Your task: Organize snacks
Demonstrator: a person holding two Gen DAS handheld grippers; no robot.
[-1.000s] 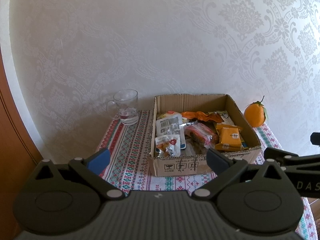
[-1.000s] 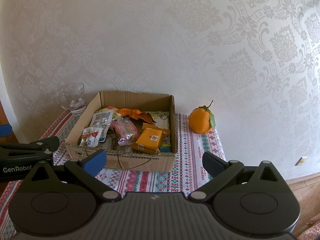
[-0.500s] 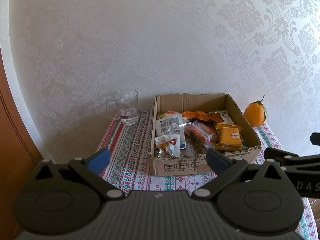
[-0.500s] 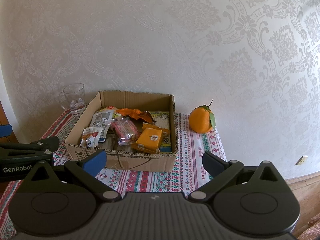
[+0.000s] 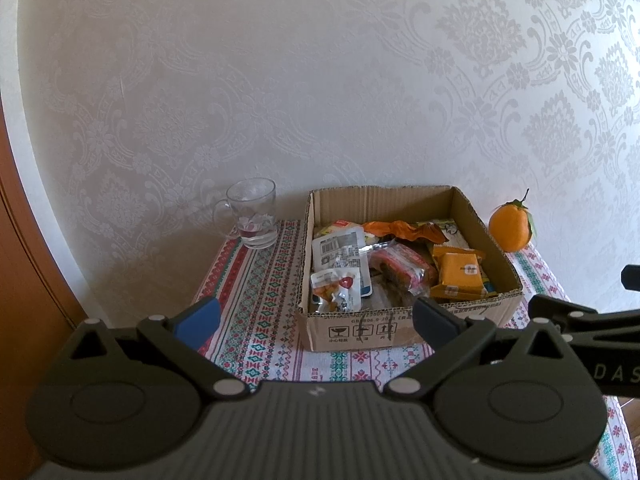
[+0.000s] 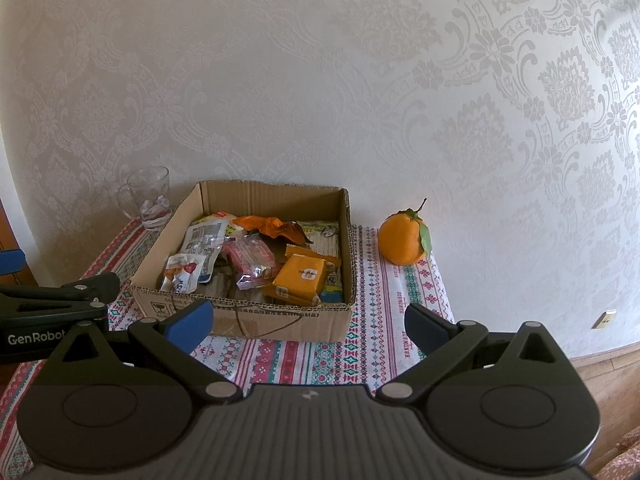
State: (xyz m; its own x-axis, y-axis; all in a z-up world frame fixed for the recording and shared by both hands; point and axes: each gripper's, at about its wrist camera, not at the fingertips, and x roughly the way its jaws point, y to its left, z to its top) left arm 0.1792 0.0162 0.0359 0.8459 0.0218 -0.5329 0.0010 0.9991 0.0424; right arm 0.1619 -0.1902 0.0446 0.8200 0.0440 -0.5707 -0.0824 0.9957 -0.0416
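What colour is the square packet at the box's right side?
Orange-yellow packet with a small white label; clearest in the right wrist view.

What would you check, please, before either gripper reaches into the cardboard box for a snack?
1. Left gripper open and empty: ok.
2. Right gripper open and empty: ok.
3. Cardboard box open at the top, snacks reachable: ok.
4. Orange packet lies on top, unobstructed: ok.
5. Glass mug and orange fruit stand apart from the box, outside the path: ok.
6. Where the sorted snacks should go: cannot tell.
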